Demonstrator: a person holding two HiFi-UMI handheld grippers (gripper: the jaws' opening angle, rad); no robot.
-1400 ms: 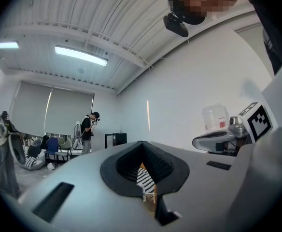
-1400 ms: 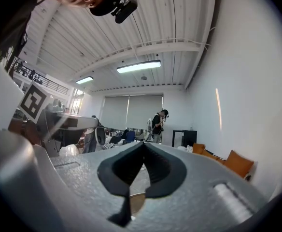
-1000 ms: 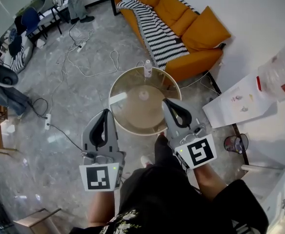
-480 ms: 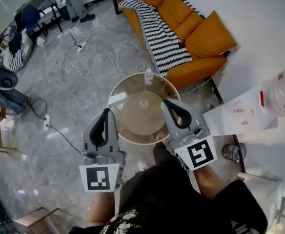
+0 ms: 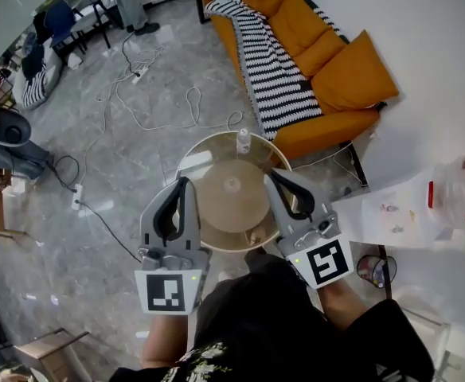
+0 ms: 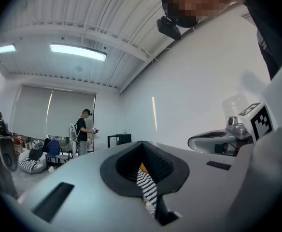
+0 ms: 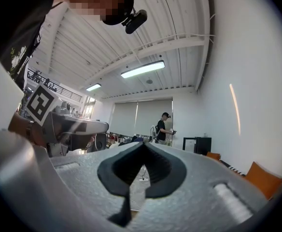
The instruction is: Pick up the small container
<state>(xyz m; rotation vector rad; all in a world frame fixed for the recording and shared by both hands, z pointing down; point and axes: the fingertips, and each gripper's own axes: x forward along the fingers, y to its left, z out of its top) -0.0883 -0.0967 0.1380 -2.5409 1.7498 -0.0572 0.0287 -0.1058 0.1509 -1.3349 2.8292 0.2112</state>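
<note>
2 grippers hang over the round table's (image 5: 231, 213) near side, left gripper (image 5: 186, 183) and right gripper (image 5: 273, 175), fingers closed on nothing. The small container (image 5: 243, 140) stands upright at the table's far edge.

Small container (image 5: 243, 140) too tiny for detail — sofa (image 5: 328, 62) cut off above.

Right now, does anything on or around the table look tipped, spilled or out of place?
Nothing tipped or spilled. The small container stands upright near the far edge of the round table. Only loose cables sprawl over the floor beyond it.
</note>
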